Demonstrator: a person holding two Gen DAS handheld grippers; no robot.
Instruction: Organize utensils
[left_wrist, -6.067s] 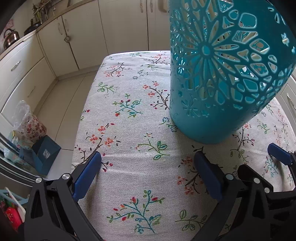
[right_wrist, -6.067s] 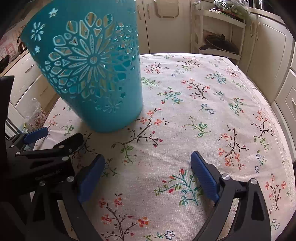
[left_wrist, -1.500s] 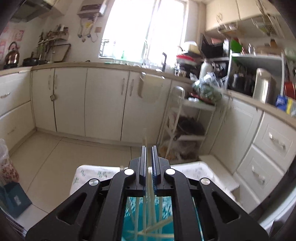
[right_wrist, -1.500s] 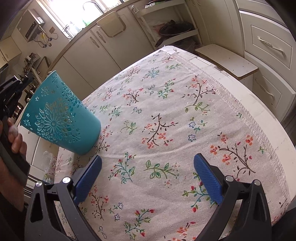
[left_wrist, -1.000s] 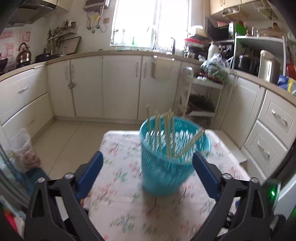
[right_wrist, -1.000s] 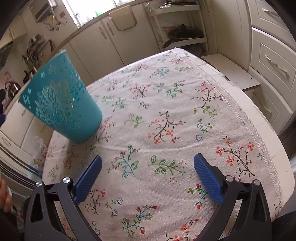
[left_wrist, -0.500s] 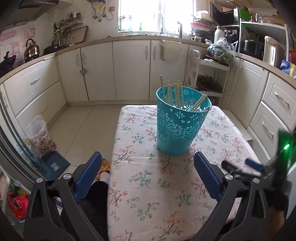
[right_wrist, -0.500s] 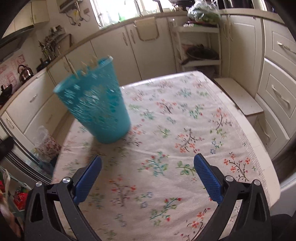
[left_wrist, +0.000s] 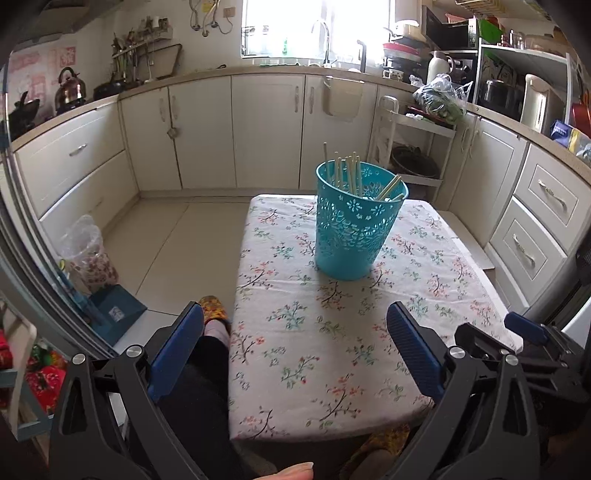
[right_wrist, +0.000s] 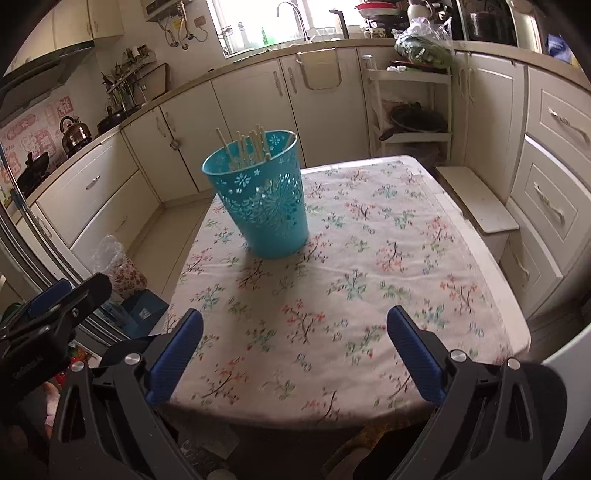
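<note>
a teal perforated basket (left_wrist: 357, 225) with a cut-out flower pattern stands upright on a table (left_wrist: 332, 369) covered by a floral cloth, toward the table's far half; a bundle of pale chopsticks (left_wrist: 347, 173) stands inside it, most upright against the left wall, a few leaning to the right rim. the left gripper (left_wrist: 295, 347) hangs above the table's near edge, well apart from the basket, its blue-padded fingers (left_wrist: 177, 347) spread wide and holding nothing. the right gripper (right_wrist: 295, 347) is likewise spread wide and empty, over the near edge of the cloth, its blue pads (right_wrist: 413, 354) well short of the basket; in its view the left gripper's black body shows at the lower left. pink wall decals (right_wrist: 26, 136) with characters too small to read sit behind a kettle (right_wrist: 75, 133) on the left counter. a blue packet (left_wrist: 567, 134) on the right counter carries print that cannot be read. a fingertip (left_wrist: 291, 470) shows at the bottom edge of the left view.
</note>
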